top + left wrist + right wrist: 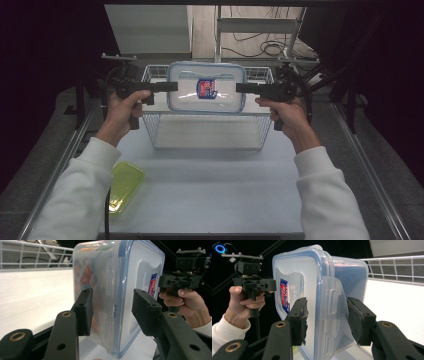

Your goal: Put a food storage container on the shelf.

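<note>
A clear plastic food container (206, 89) with a blue-rimmed lid and a red-and-blue label hangs in the air above a white wire basket (150, 127). My left gripper (172, 86) is shut on its left end and my right gripper (240, 88) on its right end. In the left gripper view the black pads (85, 312) press on the container (117, 275) across its side latch. The right gripper view has the pads (359, 320) clamped the same way on the other latched end (322, 282), with the lid facing left.
The wire basket's rim (30, 255) (397, 267) runs behind the container. A yellow-green plastic lid (122, 185) lies at the white table's (210, 200) front left. Metal rails border both sides of the table, and cables lie on the floor beyond.
</note>
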Demonstrator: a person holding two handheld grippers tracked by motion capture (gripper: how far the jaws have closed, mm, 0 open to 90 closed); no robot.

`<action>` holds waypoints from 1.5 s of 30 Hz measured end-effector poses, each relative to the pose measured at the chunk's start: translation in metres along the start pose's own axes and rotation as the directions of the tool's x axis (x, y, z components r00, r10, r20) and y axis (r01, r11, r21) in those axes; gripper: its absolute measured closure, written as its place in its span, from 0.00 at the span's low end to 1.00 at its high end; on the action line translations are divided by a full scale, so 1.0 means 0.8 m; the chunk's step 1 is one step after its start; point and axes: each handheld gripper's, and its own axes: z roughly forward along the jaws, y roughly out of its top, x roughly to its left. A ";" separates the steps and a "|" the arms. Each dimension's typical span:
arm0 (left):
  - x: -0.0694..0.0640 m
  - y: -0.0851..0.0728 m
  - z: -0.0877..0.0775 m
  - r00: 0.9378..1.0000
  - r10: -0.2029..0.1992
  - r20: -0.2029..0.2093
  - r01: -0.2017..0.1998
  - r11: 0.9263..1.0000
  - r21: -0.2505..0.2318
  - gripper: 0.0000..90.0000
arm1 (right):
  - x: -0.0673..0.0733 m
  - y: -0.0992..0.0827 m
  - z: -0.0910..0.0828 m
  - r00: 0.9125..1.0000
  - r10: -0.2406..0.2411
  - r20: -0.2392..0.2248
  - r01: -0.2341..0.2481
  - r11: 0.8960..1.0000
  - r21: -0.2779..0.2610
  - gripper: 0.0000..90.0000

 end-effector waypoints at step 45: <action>0.071 0.028 0.047 0.957 -0.289 -0.007 0.289 0.956 0.042 0.55 | -0.058 0.029 0.049 0.929 0.349 0.124 -0.357 0.933 0.048 0.53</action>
